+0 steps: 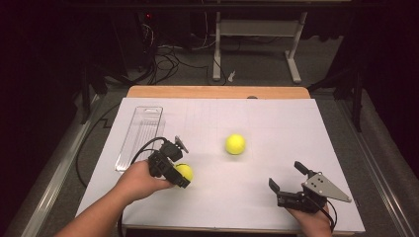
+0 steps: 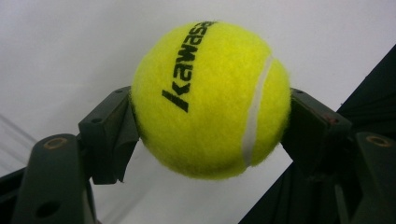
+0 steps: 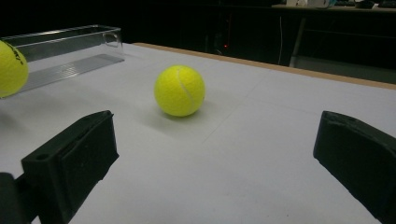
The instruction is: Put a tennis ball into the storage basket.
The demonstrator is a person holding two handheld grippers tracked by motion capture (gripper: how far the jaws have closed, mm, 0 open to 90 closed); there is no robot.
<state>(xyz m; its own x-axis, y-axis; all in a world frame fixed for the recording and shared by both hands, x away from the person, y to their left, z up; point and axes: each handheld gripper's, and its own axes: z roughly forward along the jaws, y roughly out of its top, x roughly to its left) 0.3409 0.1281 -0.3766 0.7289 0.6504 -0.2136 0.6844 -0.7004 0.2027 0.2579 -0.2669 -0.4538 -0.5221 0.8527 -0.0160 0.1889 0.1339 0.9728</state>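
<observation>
A dark room: grey floor (image 1: 346, 128), tangled cables (image 1: 168, 61), a white-legged desk frame (image 1: 257, 29) behind.

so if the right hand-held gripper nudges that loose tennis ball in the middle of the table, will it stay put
Probably not. The loose tennis ball is round and rests free on the flat white table, so a nudge would likely roll it. Its fuzzy felt should grip well: the left hand-held gripper holds the other tennis ball between its jaws. The right hand-held gripper is open.

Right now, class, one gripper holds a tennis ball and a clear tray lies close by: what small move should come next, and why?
Probably carry the left gripper toward the clear tray at the table's left. Its jaws already clamp the held ball on both sides, and the tray looks empty. The second ball lies free ahead of the open right gripper.
</observation>
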